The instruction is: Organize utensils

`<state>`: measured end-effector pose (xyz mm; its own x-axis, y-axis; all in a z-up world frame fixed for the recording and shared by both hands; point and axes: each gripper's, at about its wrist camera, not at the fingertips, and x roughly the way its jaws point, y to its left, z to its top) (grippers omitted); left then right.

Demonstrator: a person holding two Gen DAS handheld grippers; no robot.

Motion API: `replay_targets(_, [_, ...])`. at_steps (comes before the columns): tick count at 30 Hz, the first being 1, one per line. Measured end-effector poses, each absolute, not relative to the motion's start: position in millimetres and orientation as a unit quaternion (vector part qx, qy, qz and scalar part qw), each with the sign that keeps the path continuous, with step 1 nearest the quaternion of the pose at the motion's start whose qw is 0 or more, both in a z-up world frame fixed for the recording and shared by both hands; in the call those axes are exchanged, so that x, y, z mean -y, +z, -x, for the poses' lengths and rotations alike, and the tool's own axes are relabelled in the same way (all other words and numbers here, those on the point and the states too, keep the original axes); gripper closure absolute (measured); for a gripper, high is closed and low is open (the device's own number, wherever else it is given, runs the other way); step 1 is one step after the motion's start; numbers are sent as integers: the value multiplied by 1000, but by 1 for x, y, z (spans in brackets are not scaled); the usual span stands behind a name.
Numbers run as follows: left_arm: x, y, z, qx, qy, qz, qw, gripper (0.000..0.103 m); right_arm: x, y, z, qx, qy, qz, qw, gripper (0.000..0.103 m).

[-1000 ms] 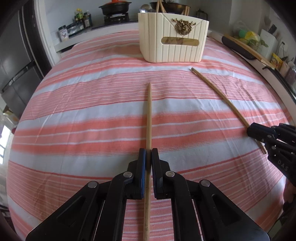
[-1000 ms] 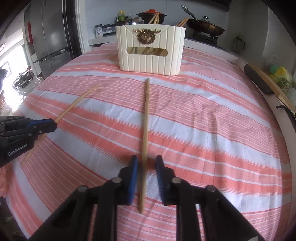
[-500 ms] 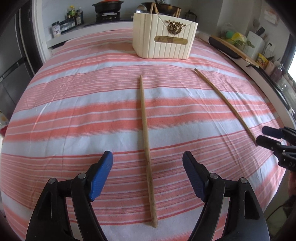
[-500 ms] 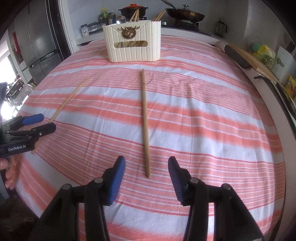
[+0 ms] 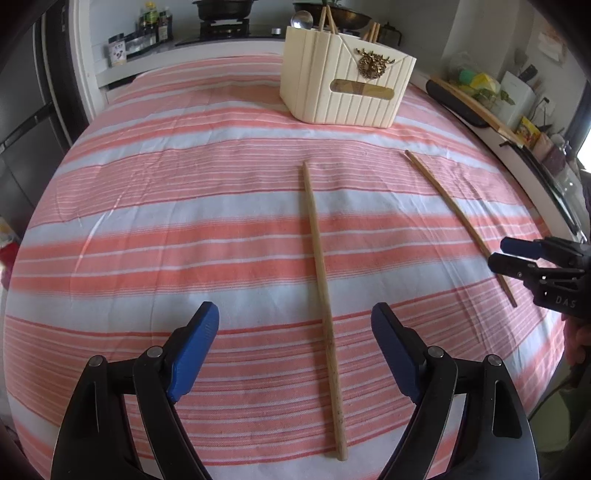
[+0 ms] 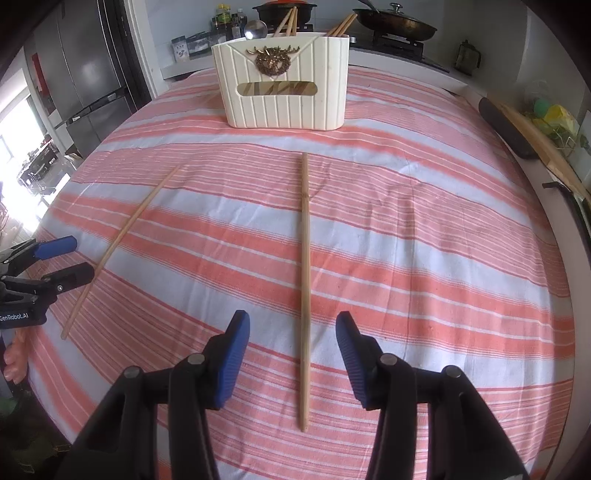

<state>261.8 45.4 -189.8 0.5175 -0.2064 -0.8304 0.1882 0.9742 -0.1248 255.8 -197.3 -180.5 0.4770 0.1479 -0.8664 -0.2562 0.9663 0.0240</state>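
Since a second ago I have let go of both sticks: my left gripper (image 5: 295,343), which was clamped on its long wooden chopstick (image 5: 322,295), now has its blue-padded fingers (image 5: 192,347) spread wide with the stick lying loose between them on the red-and-white striped tablecloth (image 5: 166,221). My right gripper (image 6: 293,350) has also widened its jaws and pulled back; the second wooden chopstick (image 6: 304,280) lies flat between those fingers (image 6: 232,358), touching neither pad.

Each chopstick points toward the cream ribbed utensil holder with a gold stag emblem (image 6: 282,92), which stands upright at the far side of the cloth. More chopsticks and a metal spoon (image 6: 255,29) stick up out of it.

In the left view my right gripper shows at the right edge, its fingertips just over the near part of its chopstick. In the right view my left gripper appears at the left edge in the same way. The two chopsticks lie well apart, neither touching the holder.
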Motion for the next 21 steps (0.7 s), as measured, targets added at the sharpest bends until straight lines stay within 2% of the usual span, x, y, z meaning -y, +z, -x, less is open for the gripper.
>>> replay_targets(21, [-29, -206, -285, -489, -81, -30, 868, 17, 198, -199, -262, -496, 124, 74, 856, 53])
